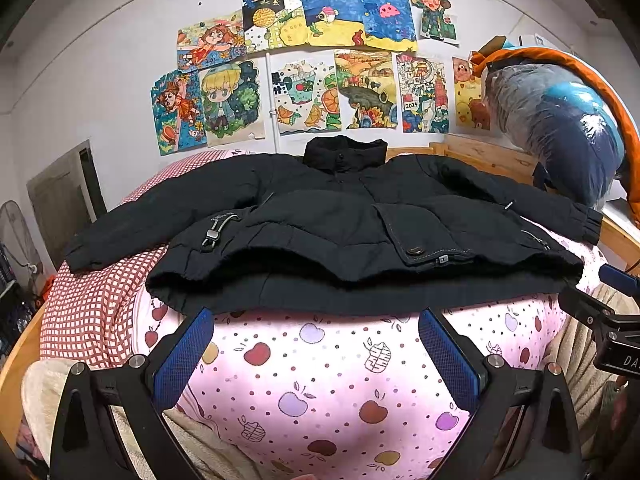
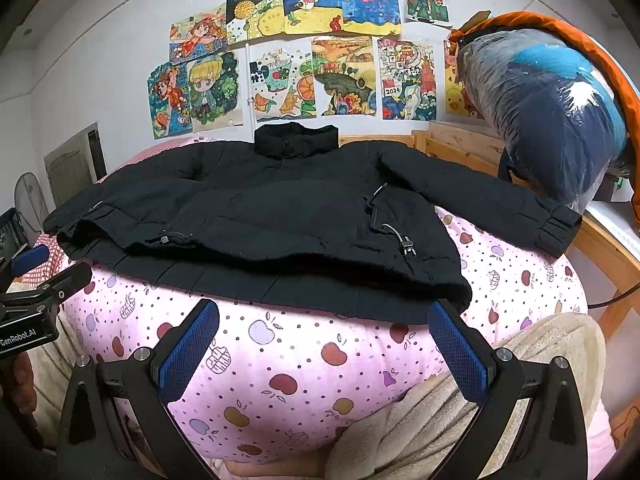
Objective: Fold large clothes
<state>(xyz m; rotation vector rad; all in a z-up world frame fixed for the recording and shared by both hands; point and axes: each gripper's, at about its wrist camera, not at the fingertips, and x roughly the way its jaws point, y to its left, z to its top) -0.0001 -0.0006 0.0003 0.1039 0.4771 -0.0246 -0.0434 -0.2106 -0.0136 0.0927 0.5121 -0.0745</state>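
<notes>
So the black jacket (image 1: 340, 216) was laid out flat on the bed, front up, collar (image 1: 345, 152) pointing at the wall and the hem (image 1: 360, 292) closest to me. Both sleeves were spread out sideways, so the long axis ran left to right across my view, on top of the pink apple-print cover (image 1: 332, 380).

My left gripper (image 1: 316, 356) hovered just short of the hem, jaws wide apart, nothing in them. Same with my right gripper (image 2: 324, 356): wide apart, empty, just in front of the hem's right-hand part near the toggle cord (image 2: 394, 236).

Everything sat straight ahead of both hands. The left sleeve (image 1: 132, 224) was nearer my left hand and the right sleeve (image 2: 500, 200) nearer my right, so I figured each side would take its own sleeve and fold it inward first.
</notes>
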